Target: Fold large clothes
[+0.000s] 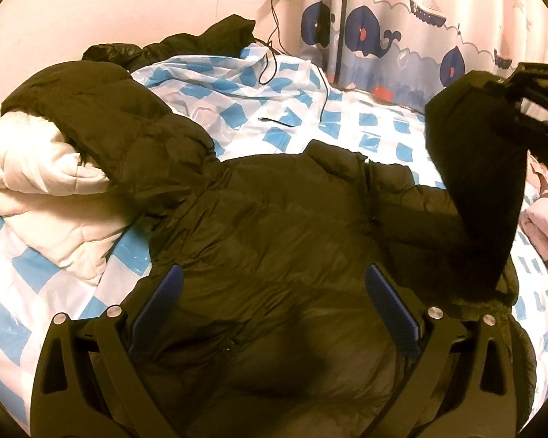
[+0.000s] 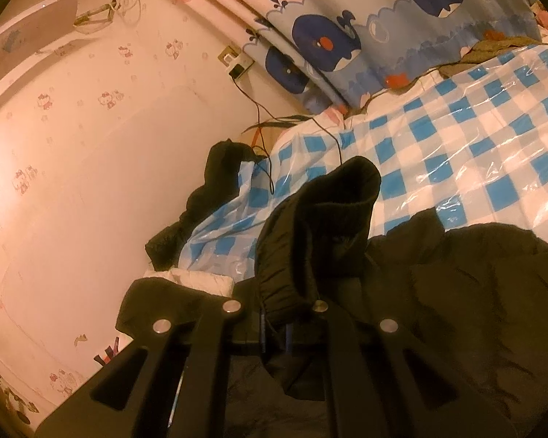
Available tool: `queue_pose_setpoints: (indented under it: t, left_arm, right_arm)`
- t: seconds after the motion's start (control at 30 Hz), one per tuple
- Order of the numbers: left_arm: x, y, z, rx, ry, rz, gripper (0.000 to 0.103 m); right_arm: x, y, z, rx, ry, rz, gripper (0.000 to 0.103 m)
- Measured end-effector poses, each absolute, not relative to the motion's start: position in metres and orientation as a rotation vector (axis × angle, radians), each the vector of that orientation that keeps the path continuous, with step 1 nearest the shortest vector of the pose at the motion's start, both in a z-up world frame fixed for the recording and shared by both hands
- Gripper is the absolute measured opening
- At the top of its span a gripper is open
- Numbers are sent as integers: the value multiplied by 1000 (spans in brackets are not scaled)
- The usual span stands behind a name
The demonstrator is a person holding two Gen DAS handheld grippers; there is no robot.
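1. White quilt point(image 1: 36, 182): bunched at the bed's left edge, the jacket hood point(image 1: 91, 109) lying over it.
2. Black puffer jacket point(image 1: 274, 226): spread on the checked bed cover point(image 1: 347, 124), long axis running from the hood at the left edge toward the near edge.
3. Left hand-held gripper point(image 1: 274, 310): jaws wide apart, empty, directly above the jacket body.
4. Sleeve point(image 1: 467, 182): lifted off the bed at the jacket's right side, cuff point(image 2: 332, 197) uppermost.
5. Right hand-held gripper point(image 2: 274, 325): clamped closed on the sleeve; probably folding it leftward across the body.
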State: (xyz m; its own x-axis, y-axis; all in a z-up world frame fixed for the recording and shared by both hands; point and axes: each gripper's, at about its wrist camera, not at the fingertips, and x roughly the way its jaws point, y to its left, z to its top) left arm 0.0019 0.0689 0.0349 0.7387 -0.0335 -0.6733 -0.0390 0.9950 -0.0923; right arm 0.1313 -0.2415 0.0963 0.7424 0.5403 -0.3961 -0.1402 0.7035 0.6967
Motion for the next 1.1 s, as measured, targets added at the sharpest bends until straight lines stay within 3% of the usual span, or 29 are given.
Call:
queue_pose_setpoints:
  t: [0.57, 1.1]
  left_arm:
    - [5, 82, 31, -150, 763, 16, 96]
    - [8, 95, 29, -197, 773, 24, 96]
  right_arm:
    - [153, -171, 34, 610, 741, 406, 8]
    - [169, -99, -27, 294, 895, 347, 11]
